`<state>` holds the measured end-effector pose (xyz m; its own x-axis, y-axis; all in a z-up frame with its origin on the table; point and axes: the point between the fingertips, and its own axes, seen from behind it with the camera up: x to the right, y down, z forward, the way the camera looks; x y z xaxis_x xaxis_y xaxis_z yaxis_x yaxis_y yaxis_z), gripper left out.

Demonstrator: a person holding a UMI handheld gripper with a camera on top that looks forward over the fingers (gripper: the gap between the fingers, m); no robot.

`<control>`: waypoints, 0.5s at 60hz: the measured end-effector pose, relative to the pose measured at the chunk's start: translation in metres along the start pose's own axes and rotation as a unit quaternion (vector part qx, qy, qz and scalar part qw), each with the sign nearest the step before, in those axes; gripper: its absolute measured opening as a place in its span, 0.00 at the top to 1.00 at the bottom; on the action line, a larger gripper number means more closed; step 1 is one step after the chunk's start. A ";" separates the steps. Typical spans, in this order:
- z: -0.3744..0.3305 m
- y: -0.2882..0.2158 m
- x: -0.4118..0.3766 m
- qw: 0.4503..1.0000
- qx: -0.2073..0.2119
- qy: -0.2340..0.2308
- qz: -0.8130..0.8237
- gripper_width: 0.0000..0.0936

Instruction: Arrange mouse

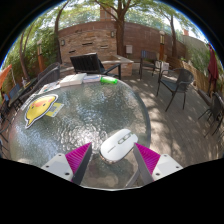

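A white computer mouse (118, 144) lies on the round glass table (95, 115) near its front edge, between my fingers. My gripper (114, 152) is open. The right pink pad (147, 157) is close against the mouse's side, and a gap shows between the mouse and the left pink pad (80, 158). A yellow and orange flat mat (42, 107) lies on the table to the left, beyond the fingers.
An open laptop (87, 64) stands at the table's far side with a green object (108, 80) beside it. Dark patio chairs (178, 85) stand to the right on the paved ground. A brick wall and trees are behind.
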<state>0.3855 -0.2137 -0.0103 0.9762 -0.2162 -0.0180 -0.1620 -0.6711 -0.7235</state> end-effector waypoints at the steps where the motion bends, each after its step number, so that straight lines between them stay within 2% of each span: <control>1: 0.004 -0.002 -0.001 1.000 0.000 -0.002 0.002 0.09; 9: 0.020 -0.016 -0.010 1.000 0.004 -0.015 -0.004 0.10; 14: 0.028 -0.018 -0.015 1.000 0.005 -0.013 -0.018 0.15; 20: 0.034 -0.021 -0.014 0.999 0.007 -0.001 -0.034 0.33; 23: 0.036 -0.022 -0.020 0.999 0.007 -0.005 -0.033 0.47; 30: 0.037 -0.023 -0.023 0.999 0.005 0.007 -0.046 0.53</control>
<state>0.3727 -0.1666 -0.0187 0.9849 -0.1634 0.0580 -0.0702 -0.6819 -0.7281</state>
